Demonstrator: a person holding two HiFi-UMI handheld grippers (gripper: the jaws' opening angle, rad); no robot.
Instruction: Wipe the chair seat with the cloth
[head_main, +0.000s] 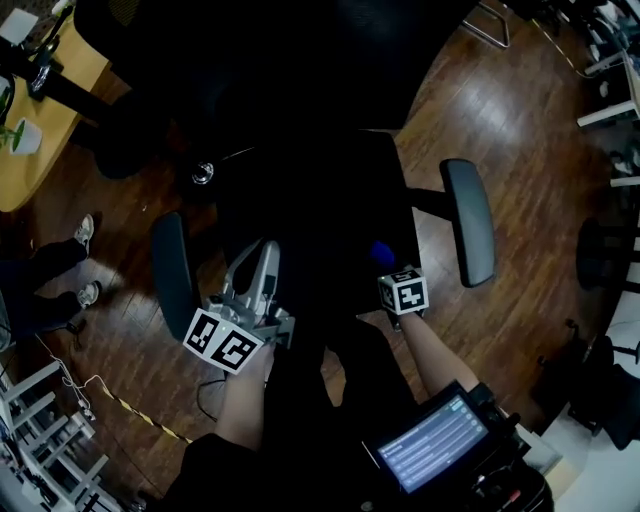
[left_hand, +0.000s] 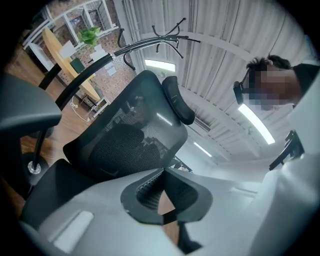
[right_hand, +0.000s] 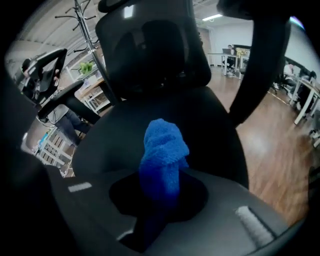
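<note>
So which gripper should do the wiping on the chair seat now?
The right gripper, probably. It is shut on the blue cloth, which points at the chair seat. The left gripper is shut on nothing, off by the armrest.

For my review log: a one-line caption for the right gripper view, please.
Right tongs shut on a bunched blue cloth, aimed at the black chair seat.
</note>
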